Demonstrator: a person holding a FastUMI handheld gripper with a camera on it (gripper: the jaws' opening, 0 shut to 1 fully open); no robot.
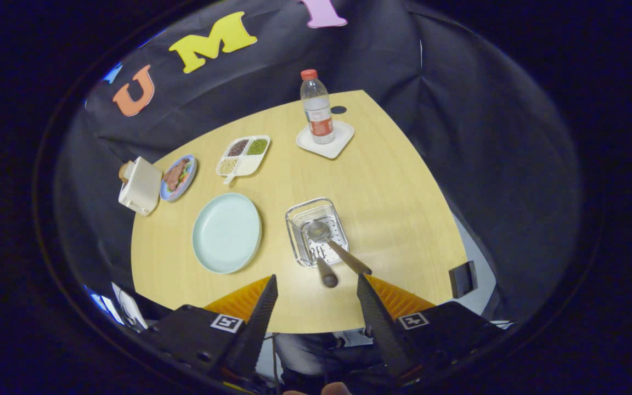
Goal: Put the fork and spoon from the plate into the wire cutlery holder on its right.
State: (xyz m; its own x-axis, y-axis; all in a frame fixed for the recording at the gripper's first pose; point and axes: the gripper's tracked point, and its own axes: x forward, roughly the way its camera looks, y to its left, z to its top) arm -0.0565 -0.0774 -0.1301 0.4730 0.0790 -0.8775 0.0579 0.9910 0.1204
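While hand-held gripper (316,291) gapes empty, round plate (226,232) bare; spoon (333,246), fork (321,262) in wire holder (316,231).

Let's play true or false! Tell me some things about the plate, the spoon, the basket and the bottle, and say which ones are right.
1. The plate has a fork lying on it. False: the plate is bare.
2. The spoon sits in the wire cutlery holder. True.
3. The gripper is squeezing the spoon. False: its fingers are open and hold nothing, with the two handles just ahead of them.
4. The water bottle stands upright on a white coaster. True.
5. The wire cutlery holder is lying tipped over. False: it stands upright beside the plate.
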